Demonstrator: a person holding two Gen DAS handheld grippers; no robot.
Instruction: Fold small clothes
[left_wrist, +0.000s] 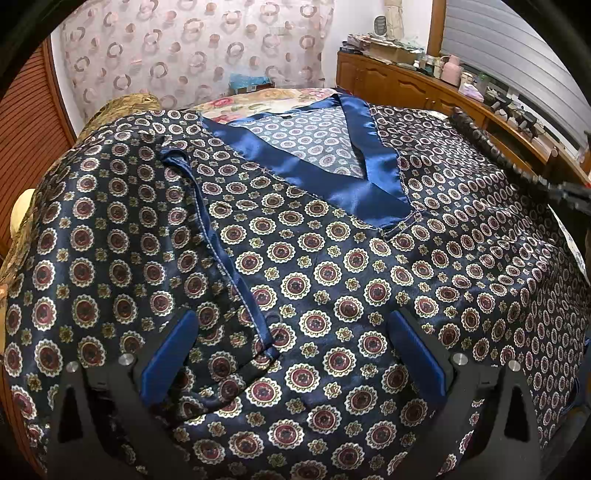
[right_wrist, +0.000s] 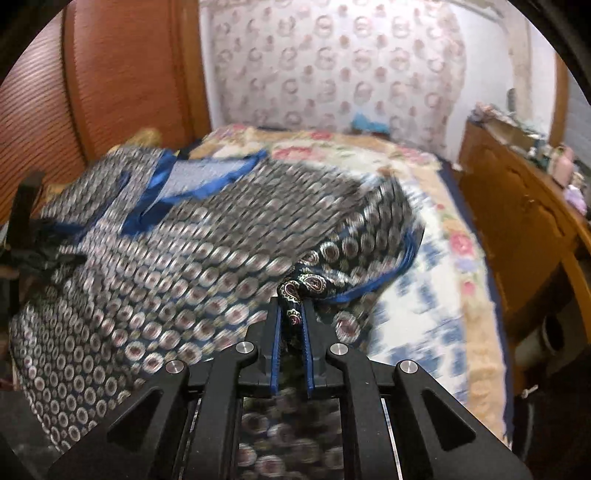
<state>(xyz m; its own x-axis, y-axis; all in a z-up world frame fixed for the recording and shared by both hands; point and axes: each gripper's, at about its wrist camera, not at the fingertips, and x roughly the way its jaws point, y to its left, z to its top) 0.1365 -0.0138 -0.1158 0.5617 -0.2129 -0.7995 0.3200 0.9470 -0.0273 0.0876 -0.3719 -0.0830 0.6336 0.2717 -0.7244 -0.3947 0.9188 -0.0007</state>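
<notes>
A dark satin top (left_wrist: 332, 266) with round medallion print and a blue V-neck band (left_wrist: 376, 173) lies spread across the bed. My left gripper (left_wrist: 291, 354) hovers just over its front, jaws wide apart, no cloth between the blue pads; a folded sleeve with a stitched hem (left_wrist: 221, 240) lies by the left finger. In the right wrist view the same top (right_wrist: 177, 258) is blurred by motion. My right gripper (right_wrist: 293, 314) is shut on a bunched fold of its sleeve (right_wrist: 306, 284), which rises from the bed towards the jaws.
A floral quilt (right_wrist: 443, 229) covers the bed to the right of the top. A wooden sideboard (left_wrist: 417, 86) crowded with jars and boxes runs along the right. A reddish slatted headboard (right_wrist: 122, 74) and a patterned curtain (left_wrist: 192, 48) stand behind.
</notes>
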